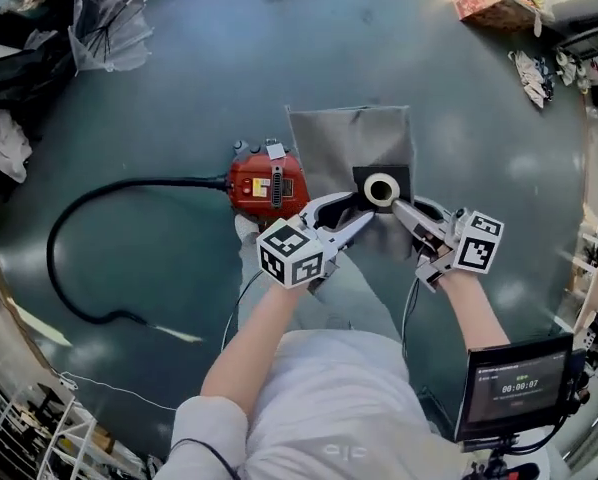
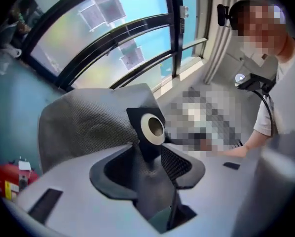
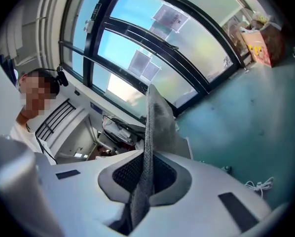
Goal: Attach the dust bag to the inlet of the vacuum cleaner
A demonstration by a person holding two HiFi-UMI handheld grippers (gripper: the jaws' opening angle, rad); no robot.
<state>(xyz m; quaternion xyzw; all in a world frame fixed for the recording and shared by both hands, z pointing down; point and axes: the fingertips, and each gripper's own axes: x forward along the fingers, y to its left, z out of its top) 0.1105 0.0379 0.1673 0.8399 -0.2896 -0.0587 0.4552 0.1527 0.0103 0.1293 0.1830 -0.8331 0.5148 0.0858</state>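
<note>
Pinching the soft, light bag (image 1: 329, 143) by its near edge, the right gripper (image 1: 403, 212) is clamped on fabric. The left gripper (image 1: 359, 214) gapes wide around the stiff collar (image 1: 381, 189), probably the firmer hold. The bag sits just right of the vacuum (image 1: 267, 188).

— Where is the dust bag (image 2: 88, 127)?
— At the centre. Its grey cloth stands between the left gripper's (image 2: 147, 174) jaws, which are spread apart.
— And the white ring (image 2: 152, 127)?
— Just above the jaws, on the black collar (image 2: 136, 117). The red vacuum cleaner (image 2: 7, 181) is at eight o'clock, and a person (image 2: 285, 88) is at two.
</note>
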